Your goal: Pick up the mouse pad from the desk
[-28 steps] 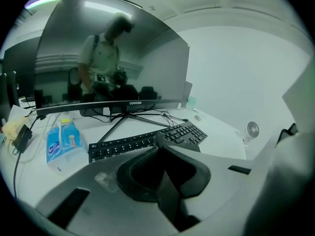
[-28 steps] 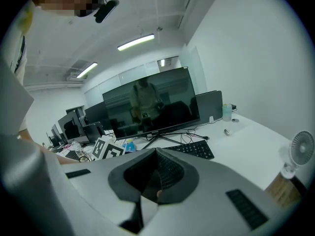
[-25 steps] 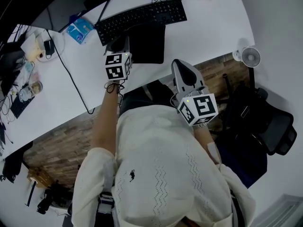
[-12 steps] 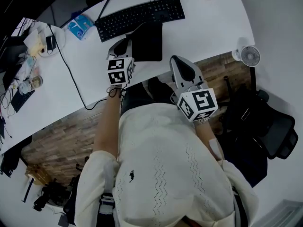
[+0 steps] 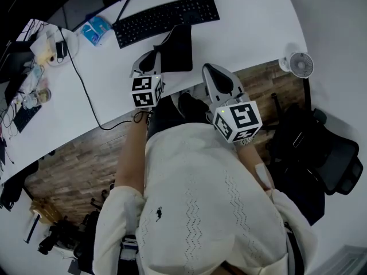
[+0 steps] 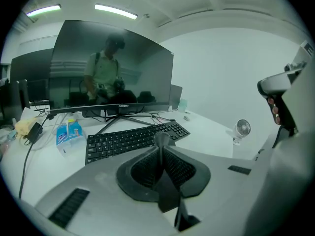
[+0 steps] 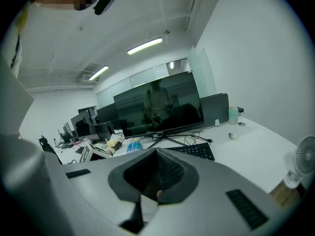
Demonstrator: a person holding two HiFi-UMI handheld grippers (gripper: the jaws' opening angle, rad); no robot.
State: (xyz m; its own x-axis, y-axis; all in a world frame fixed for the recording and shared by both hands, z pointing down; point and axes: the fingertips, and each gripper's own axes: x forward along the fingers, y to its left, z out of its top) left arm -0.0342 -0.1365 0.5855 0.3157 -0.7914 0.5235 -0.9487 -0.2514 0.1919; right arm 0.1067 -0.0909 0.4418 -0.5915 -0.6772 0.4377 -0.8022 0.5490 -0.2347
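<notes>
Pulled back toward the person since earlier frames, the left gripper (image 5: 153, 59) now sits lower in the head view, jaws clenched on the black mouse pad (image 5: 178, 47) at its left edge. Pad is tilted up, top-centre, just below the keyboard (image 5: 166, 13) on the white desk (image 5: 252, 33). The right gripper (image 5: 211, 71), centre-right past the desk edge, has jaws pressed together w/ nothing held.

Black mouse pad (image 5: 178, 50), black keyboard (image 5: 166, 20), white desk (image 5: 252, 33) (brown plank-patterned floor (image 5: 74, 165))
</notes>
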